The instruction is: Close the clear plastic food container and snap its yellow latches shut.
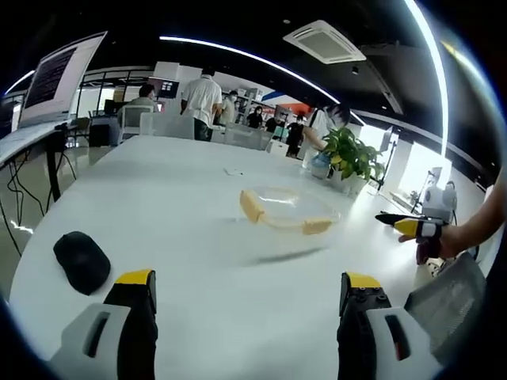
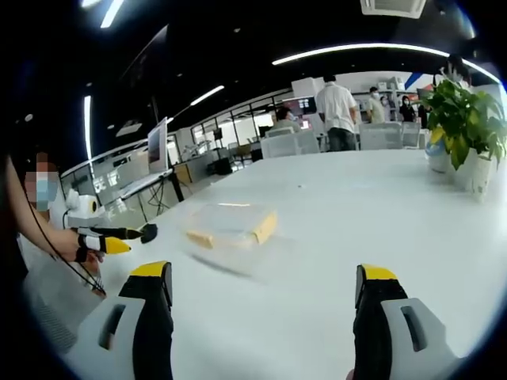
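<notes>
Centrally on the white counter [image 1: 182, 198], the clear plastic food container [image 1: 287, 212] is sitting with two yellow latches [image 1: 252, 206] showing on its sides; whether its lid is fully seated cannot be told. In the left gripper view, the left tongs [image 1: 249, 305] are rising from the 6 o'clock edge, yellow-tipped jaws spread wide apart and gripping nothing, with the container lying ahead toward 12 o'clock, well apart from them. A black computer mouse [image 1: 81, 261] is resting on the counter at about 9 o'clock from those jaws. At 3 o'clock in this view, the right tongs [image 1: 396, 223] are entering, carried by a person's hand [image 1: 453, 240]; their narrow tips are pointing toward the container without touching it. A potted green plant [image 1: 350, 154] is standing on the counter beyond the container, toward 1 o'clock, and a monitor [image 1: 57, 75] is standing at 10 o'clock. Several people [image 1: 202, 103] are standing at the counter's far end.

In the right gripper view, the right tongs [image 2: 265, 297] are likewise released, jaws wide and nothing between them, and the container [image 2: 232, 225] is lying ahead toward 11 o'clock, clear of both jaws, one yellow latch [image 2: 264, 226] facing the camera. The left tongs [image 2: 127, 237] are appearing at 9 o'clock, held in a person's hand [image 2: 75, 241], near the container but apart from it. The plant [image 2: 463, 119] is standing at 2 o'clock in its white pot.
</notes>
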A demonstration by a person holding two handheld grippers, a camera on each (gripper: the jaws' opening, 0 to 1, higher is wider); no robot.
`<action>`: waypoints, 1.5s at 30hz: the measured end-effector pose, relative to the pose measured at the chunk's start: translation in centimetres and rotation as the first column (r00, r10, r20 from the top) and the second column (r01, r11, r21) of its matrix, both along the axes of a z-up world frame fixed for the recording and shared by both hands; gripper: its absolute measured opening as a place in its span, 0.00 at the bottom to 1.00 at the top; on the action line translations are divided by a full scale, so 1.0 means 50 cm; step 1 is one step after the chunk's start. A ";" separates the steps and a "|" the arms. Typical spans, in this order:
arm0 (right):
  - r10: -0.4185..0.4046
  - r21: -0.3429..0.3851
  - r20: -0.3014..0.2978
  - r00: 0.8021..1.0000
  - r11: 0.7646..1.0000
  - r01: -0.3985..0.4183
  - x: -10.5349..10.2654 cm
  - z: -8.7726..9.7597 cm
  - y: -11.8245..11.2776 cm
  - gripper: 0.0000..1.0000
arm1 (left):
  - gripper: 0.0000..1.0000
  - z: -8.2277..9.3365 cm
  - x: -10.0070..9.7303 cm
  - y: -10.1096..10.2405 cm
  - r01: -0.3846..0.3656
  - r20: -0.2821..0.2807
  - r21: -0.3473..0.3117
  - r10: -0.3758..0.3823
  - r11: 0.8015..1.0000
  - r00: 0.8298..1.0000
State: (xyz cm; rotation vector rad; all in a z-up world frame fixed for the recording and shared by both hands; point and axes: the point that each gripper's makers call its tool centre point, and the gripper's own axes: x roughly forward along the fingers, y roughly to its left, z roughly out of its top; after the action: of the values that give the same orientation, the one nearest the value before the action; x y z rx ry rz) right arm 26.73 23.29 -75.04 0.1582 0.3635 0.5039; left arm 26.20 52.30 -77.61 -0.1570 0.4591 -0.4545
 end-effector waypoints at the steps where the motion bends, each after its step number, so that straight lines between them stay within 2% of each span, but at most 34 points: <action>1: -0.005 0.000 0.004 1.000 1.000 0.005 0.000 0.002 0.000 0.94 | 0.94 -0.001 0.000 0.001 -0.002 0.000 0.000 0.002 1.000 1.000; 18: -0.028 0.015 0.014 1.000 1.000 0.028 -0.004 0.008 -0.005 0.93 | 0.94 0.007 -0.008 0.001 -0.022 0.009 0.002 0.022 1.000 1.000; 45: -0.017 0.008 0.003 1.000 1.000 0.017 -0.012 0.002 0.000 0.93 | 0.93 0.011 -0.013 -0.016 0.010 0.009 0.011 -0.010 1.000 1.000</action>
State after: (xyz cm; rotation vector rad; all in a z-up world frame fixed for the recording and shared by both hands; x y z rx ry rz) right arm 26.15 23.29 -74.96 0.1682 0.3566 0.4892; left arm 25.54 51.50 -77.07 -0.1416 0.4532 -0.4623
